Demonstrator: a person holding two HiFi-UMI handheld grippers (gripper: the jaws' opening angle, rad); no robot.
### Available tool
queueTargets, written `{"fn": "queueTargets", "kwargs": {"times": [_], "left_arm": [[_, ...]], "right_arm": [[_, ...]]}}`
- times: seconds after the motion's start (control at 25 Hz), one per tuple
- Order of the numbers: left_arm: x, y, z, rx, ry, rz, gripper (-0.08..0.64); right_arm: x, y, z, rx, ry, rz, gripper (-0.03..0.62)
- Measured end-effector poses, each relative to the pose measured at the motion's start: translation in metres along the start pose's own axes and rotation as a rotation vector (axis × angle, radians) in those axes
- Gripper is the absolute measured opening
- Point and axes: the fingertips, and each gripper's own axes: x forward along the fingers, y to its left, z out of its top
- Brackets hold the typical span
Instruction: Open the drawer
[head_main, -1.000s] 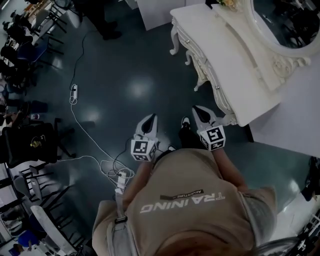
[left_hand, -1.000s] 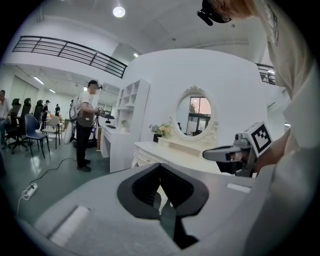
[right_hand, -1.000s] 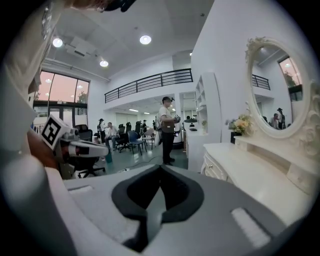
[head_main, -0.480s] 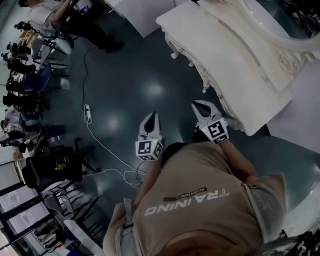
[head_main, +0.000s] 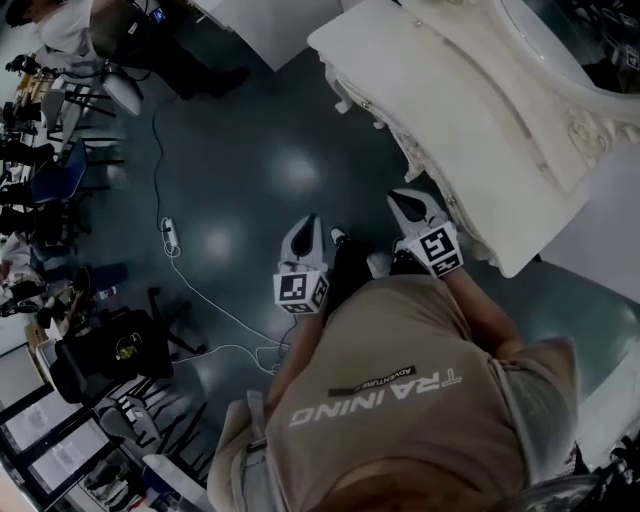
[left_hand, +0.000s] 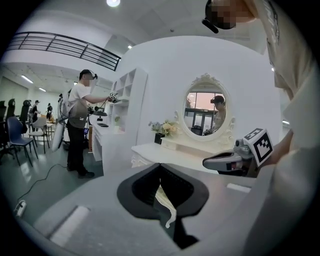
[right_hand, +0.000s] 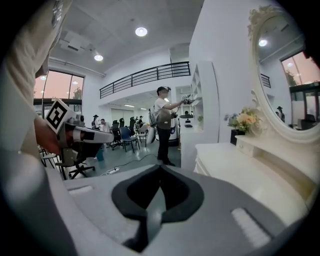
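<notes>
Drawer (head_main: 385, 128) set in counter (head_main: 450, 110) front, just ahead and to the right of right claw (head_main: 400, 203). Looks fully shut, though knobs too small to read clearly. Not yet touched.

Right claw clenched on nothing, tips together, held close beside counter corner, likely because nearest to the pull. Left claw (head_main: 310, 223) likewise clenched and empty, level with its partner and just to its left, over bare floor (head_main: 250, 170); probably kept clear as a spare. Both pointed forward and slightly down in front of the torso, which reads as a carrying pose for an approach rather than a reach.

From left claw: counter top ahead and right, oval mirror (left_hand: 206, 111) behind it, right claw (left_hand: 210, 161) in between. From right claw (right_hand: 152, 200): counter alongside to the right, left claw (right_hand: 105, 135) off to the left.

Judged stage: approach only. Next, need to spread right claw before closing on a knob, then pull straight out along drawer's run. Skewed pull likely to jam it.
</notes>
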Motion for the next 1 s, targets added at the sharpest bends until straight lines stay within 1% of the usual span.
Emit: {"fn": "queueTargets", "kwargs": {"times": [0.12,0.28,0.36,0.44,0.52,0.6,0.72,0.8,0.88,1.0], "left_arm": [[0.01,0.032,0.004,-0.007,-0.001,-0.053,0.008],[0.035,0.072,0.028,0.029,-0.05,-0.114,0.008],[0.041,0.097,0.021,0.035,-0.055,-0.129,0.008],[0.046,0.12,0.012,0.039,-0.041,-0.145,0.008],[0.05,0.141,0.013,0.03,-0.034,-0.164,0.008],[0.051,0.157,0.018,0.017,-0.034,-0.185,0.008],[0.046,0.168,0.018,0.007,-0.033,-0.212,0.008],[0.052,0.174,0.016,0.011,-0.023,-0.221,0.008],[0.067,0.176,0.014,0.002,0.0,-0.228,0.008],[0.09,0.16,0.019,-0.009,0.027,-0.229,0.008]], "right_arm": [[0.023,0.012,0.013,0.008,0.02,-0.047,0.003],[0.059,0.017,0.042,-0.005,0.004,-0.107,0.003],[0.082,0.025,0.044,0.012,-0.006,-0.131,0.003],[0.103,0.03,0.047,0.021,-0.018,-0.159,0.003],[0.12,0.035,0.055,0.024,-0.02,-0.191,0.003],[0.13,0.042,0.059,0.035,-0.001,-0.218,0.003],[0.134,0.059,0.052,0.046,0.042,-0.23,0.003],[0.14,0.059,0.048,0.056,0.058,-0.23,0.003],[0.148,0.044,0.047,0.081,0.071,-0.235,0.003],[0.147,0.009,0.05,0.099,0.074,-0.237,0.003]]}}
